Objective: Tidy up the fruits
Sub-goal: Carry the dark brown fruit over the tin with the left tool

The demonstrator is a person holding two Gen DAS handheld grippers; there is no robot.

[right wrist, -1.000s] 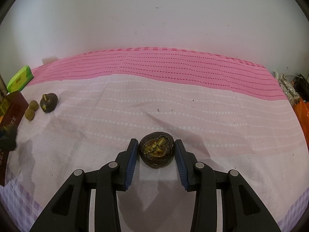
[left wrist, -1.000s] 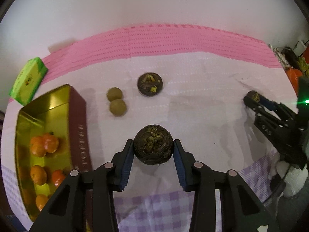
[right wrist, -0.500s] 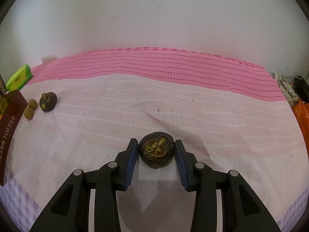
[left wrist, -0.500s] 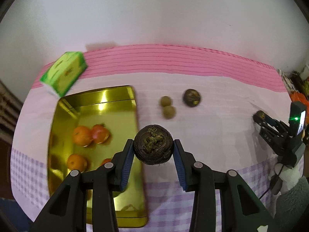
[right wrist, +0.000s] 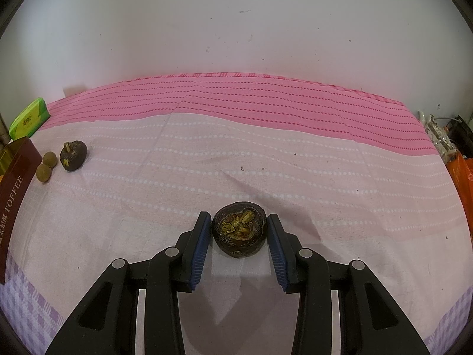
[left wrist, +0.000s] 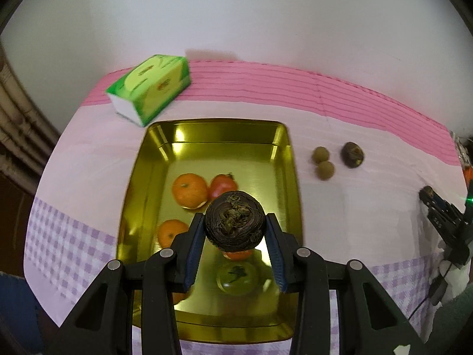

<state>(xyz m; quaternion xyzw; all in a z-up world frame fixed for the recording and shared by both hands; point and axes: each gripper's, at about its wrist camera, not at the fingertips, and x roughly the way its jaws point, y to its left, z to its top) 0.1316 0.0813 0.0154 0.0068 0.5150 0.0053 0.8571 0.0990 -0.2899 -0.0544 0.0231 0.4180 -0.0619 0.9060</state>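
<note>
Gripping a dark fruit (left wrist: pixel 235 225), the left claw (left wrist: pixel 235 253) holds it above the gold tin (left wrist: pixel 288 159), where oranges (left wrist: pixel 189 190) lie. Right claw (right wrist: pixel 239 250) sits narrow around a second dark fruit (right wrist: pixel 239 233) on the counter (right wrist: pixel 266 153), pads at its sides; a third (right wrist: pixel 73 156) lies beside two small green fruits (right wrist: pixel 49 159).

Left gripper (left wrist: pixel 235 236) tilted steeply down, jaws clamped on a dark fruit (left wrist: pixel 235 226), right gripper (right wrist: pixel 239 236) angled down, jaws closed around another dark fruit (right wrist: pixel 239 232)
</note>
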